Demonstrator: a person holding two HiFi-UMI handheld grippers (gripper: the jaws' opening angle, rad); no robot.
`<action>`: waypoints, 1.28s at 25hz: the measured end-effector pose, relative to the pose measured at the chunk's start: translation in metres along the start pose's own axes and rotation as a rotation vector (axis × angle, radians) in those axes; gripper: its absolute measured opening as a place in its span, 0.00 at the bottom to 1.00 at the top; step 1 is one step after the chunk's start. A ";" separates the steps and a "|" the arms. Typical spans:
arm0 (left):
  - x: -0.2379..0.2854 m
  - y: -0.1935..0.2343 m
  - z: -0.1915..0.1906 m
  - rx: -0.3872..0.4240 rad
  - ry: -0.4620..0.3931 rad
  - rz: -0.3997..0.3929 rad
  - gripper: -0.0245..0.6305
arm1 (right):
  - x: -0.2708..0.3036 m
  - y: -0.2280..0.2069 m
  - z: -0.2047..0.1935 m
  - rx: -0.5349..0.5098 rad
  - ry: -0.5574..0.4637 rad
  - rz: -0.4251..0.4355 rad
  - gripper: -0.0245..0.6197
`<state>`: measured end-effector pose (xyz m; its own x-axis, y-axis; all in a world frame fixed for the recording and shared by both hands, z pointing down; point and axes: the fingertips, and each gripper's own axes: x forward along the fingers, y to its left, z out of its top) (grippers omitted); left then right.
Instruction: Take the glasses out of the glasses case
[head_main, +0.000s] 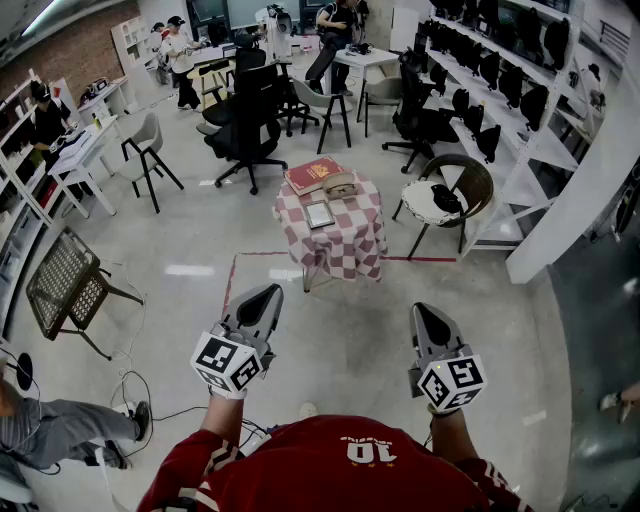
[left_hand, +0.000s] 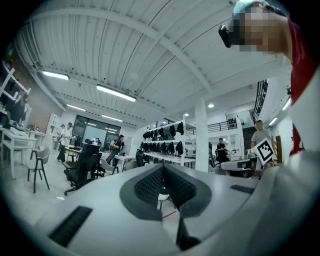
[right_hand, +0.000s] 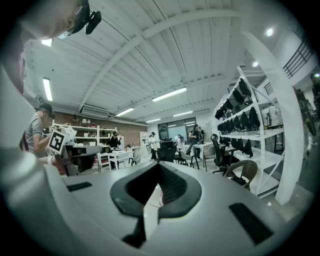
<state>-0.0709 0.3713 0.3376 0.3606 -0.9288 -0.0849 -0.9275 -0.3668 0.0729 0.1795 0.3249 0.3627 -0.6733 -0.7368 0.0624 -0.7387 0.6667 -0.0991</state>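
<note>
We hold both claws level in front of us, side by side and apart from each other. The left claw (head_main: 258, 303) has its jaws pressed together with nothing between them; its own view shows the ribbed pads (left_hand: 150, 186) meeting at the tip. The right claw (head_main: 428, 318) is closed the same way and is empty too, touching nothing.

Well ahead of both claws, and a little nearer the left one's line, stands a small table (head_main: 350, 248) under a red-and-white checked cloth. On its far side lies a red book (head_main: 310, 172), and a pale oblong thing that looks like the glasses case (head_main: 341, 186) rests at the book's near right corner. We cannot tell at this size whether it is open. A flat grey-framed panel (head_main: 319, 214) lies nearer us on the cloth.

Between the claws and the table the pale floor (head_main: 340, 350) carries a red tape line (head_main: 232, 282). To the right of the table stands a round wicker chair (head_main: 470, 178), and white shelves (head_main: 520, 150) hold dark bags. Left of the left claw sits a mesh chair (head_main: 60, 280).
</note>
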 end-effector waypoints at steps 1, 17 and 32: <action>-0.001 0.001 0.000 -0.001 -0.002 0.003 0.05 | 0.001 0.000 0.000 0.000 -0.001 0.000 0.06; 0.001 0.018 -0.002 -0.016 0.008 0.015 0.05 | 0.013 0.006 0.000 -0.008 -0.012 -0.016 0.06; 0.008 0.065 -0.019 -0.035 0.033 -0.012 0.05 | 0.048 0.024 -0.012 0.010 0.008 -0.035 0.06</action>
<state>-0.1265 0.3393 0.3610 0.3757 -0.9252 -0.0533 -0.9191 -0.3794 0.1069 0.1295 0.3071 0.3748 -0.6470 -0.7589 0.0741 -0.7618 0.6391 -0.1063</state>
